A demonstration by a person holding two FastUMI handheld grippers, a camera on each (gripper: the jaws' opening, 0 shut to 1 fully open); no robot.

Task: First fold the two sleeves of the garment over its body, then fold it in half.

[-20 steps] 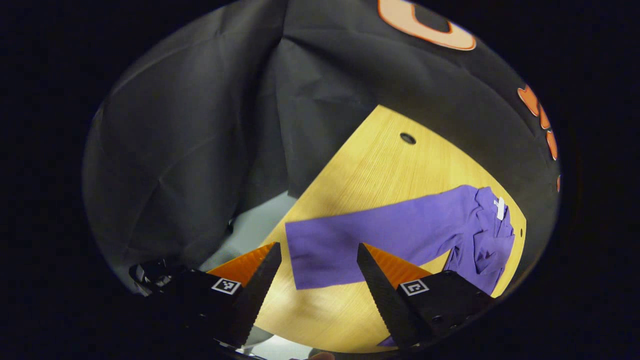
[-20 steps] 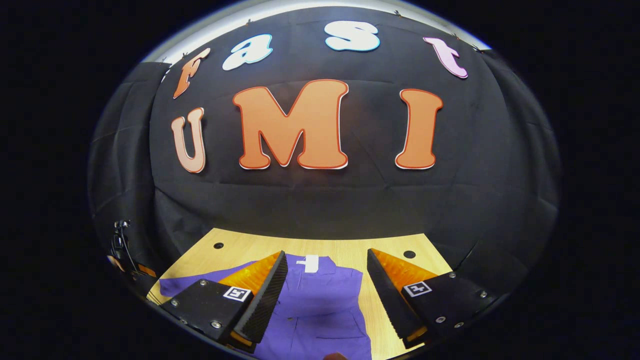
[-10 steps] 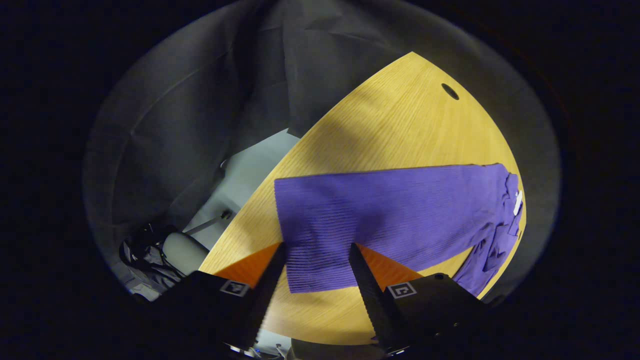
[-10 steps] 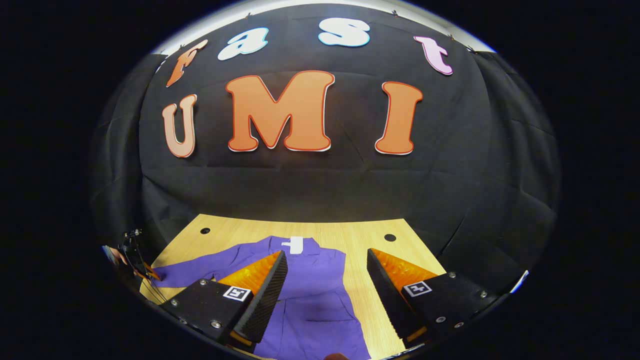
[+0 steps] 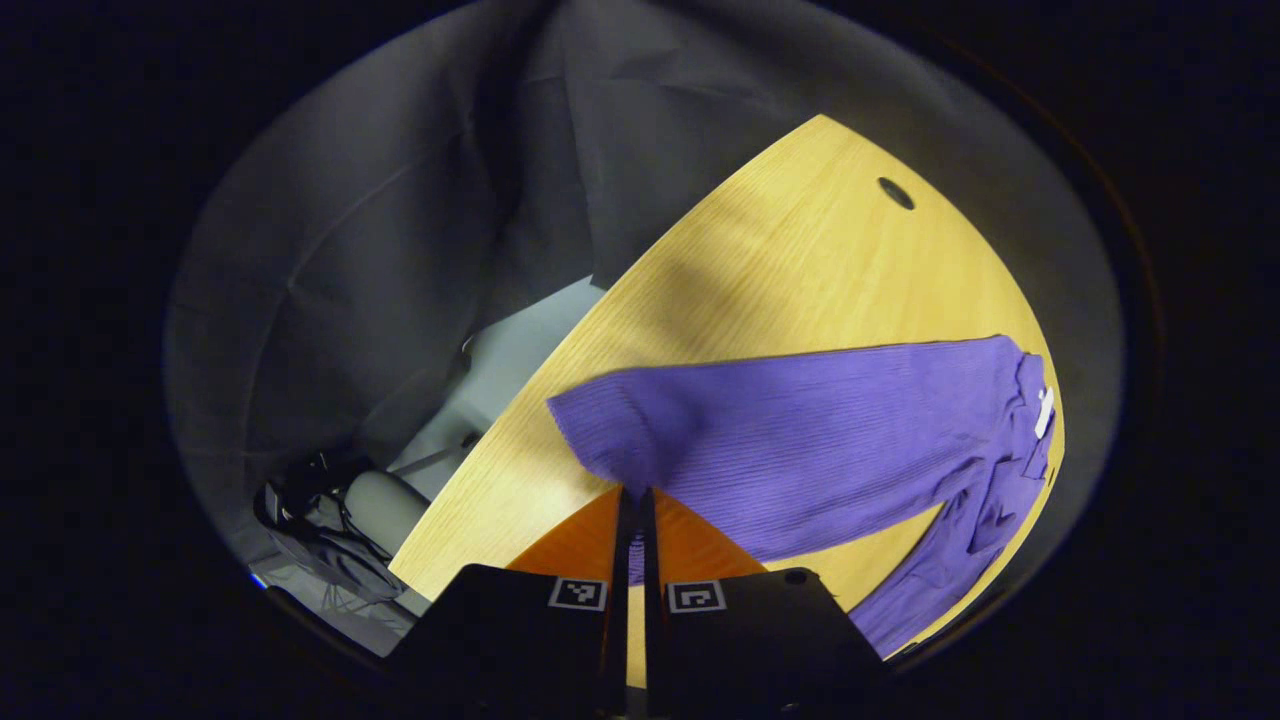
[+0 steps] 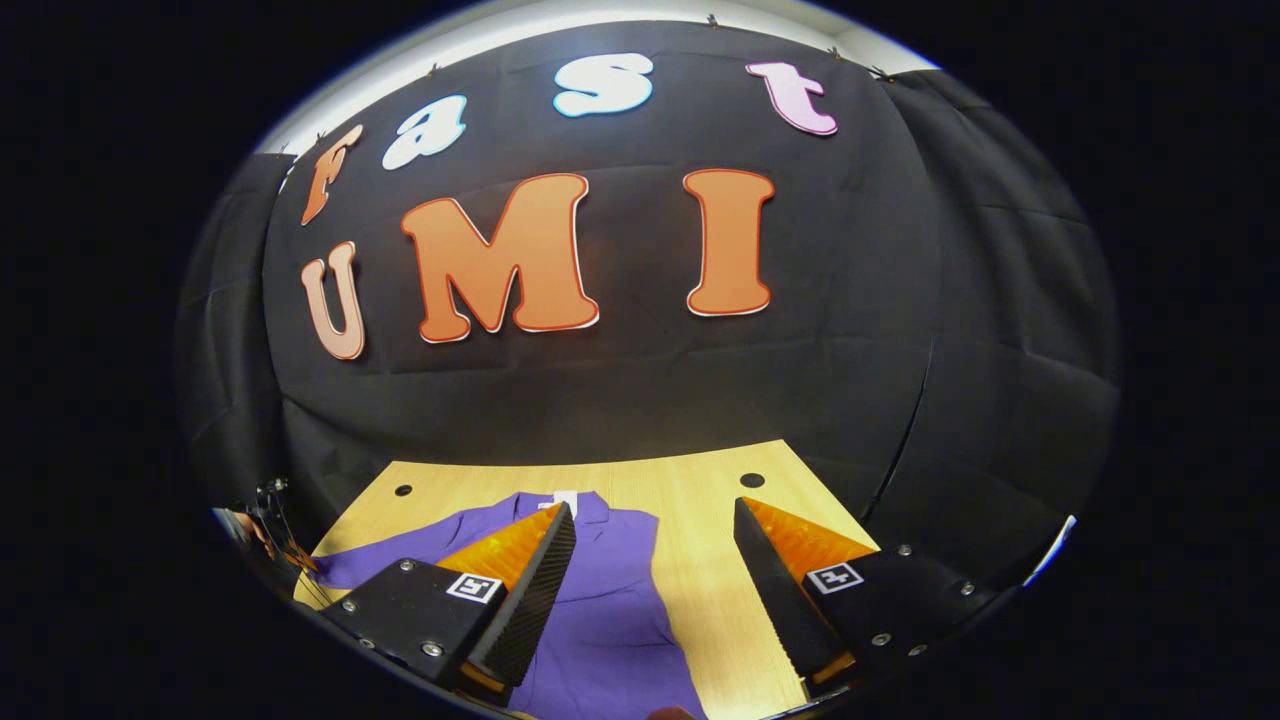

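The left gripper (image 5: pixel 633 497) is clamped tight on the cuff end of the long purple ribbed-knit sleeve (image 5: pixel 800 440), fingers pressed together with the fabric pinched between them. That cuff puckers and lifts a little off the light wooden table (image 5: pixel 780 270) right at the pinch. From there the sleeve runs out flat and straight across the table toward the bunched body of the purple garment (image 5: pixel 985 510), which lies crumpled near the table's far edge with a small white tag (image 5: pixel 1044 412) showing at the collar.

Over in the right gripper view, the right gripper (image 6: pixel 655 520) hangs above the table with its fingers spread wide, nothing between them. Below it the purple garment (image 6: pixel 600 610) lies on the wooden table (image 6: pixel 700 490), body smooth, collar toward the black cloth wall.
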